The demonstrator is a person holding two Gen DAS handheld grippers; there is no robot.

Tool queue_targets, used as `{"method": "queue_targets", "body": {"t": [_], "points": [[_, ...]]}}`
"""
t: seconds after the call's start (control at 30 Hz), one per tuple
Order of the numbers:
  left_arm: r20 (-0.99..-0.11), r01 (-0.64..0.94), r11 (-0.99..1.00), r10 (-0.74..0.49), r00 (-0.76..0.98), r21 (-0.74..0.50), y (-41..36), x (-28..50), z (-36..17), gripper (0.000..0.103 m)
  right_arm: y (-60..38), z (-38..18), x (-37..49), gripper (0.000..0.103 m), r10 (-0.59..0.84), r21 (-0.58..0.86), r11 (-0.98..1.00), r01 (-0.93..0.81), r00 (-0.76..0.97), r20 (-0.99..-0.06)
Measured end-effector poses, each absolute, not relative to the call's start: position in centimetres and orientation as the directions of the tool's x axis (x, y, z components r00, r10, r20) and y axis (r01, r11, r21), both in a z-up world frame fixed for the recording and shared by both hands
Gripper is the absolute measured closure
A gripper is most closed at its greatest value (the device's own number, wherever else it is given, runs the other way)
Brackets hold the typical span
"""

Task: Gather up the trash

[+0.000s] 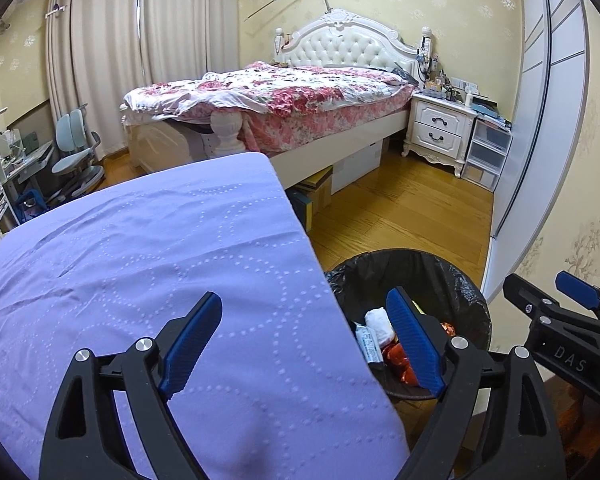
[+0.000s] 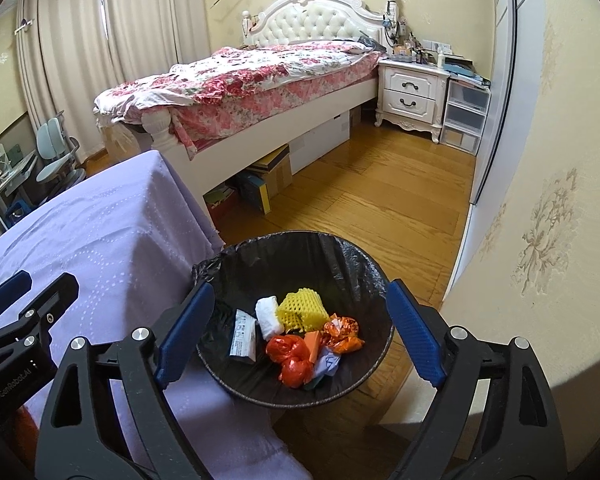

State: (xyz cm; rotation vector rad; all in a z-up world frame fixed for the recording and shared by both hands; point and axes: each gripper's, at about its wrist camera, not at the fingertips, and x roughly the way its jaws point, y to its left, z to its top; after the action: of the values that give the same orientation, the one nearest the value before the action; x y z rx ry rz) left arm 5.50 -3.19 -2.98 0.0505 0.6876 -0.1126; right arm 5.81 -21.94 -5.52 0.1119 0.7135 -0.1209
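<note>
A round bin with a black liner (image 2: 340, 264) stands on the wood floor beside a table under a purple cloth (image 2: 100, 240). In it lie a yellow foam net (image 2: 302, 308), a white wad (image 2: 269, 314), a small white carton (image 2: 244, 334), red and orange wrappers (image 2: 294, 356) and a pale scrap. My right gripper (image 2: 300, 328) is open and empty above the bin. My left gripper (image 1: 308, 344) is open and empty over the cloth's right edge, its right finger over the bin (image 1: 440, 276). The right gripper (image 1: 560, 300) shows at the far right of the left wrist view.
A bed with a floral quilt (image 2: 260, 76) stands behind the table, boxes under it (image 2: 272, 176). A white nightstand (image 2: 412, 92) and clear drawers (image 2: 464, 120) stand by the wall. A desk chair (image 1: 74, 152) is at far left. A wall (image 2: 540, 200) is close on the right.
</note>
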Motion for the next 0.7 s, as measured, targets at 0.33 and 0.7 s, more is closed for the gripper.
{"method": "queue_targets", "body": {"t": [0.33,0.7], "points": [[-0.595,0.088,0.996,-0.071,0.801,0.0,-0.8,2.5,-1.5,0.018,-20.2,-4.3,2.5,0.017,-0.044,0.071,0.991,0.113,0.777,-0.628],[-0.563,0.059,0.998,-0.059,0.824,-0.018,0.6,0.7,-0.6,0.018,-18.7,-2.9,0.0,0.016,-0.043,0.059,0.994,0.096,0.802,-0.596]]}}
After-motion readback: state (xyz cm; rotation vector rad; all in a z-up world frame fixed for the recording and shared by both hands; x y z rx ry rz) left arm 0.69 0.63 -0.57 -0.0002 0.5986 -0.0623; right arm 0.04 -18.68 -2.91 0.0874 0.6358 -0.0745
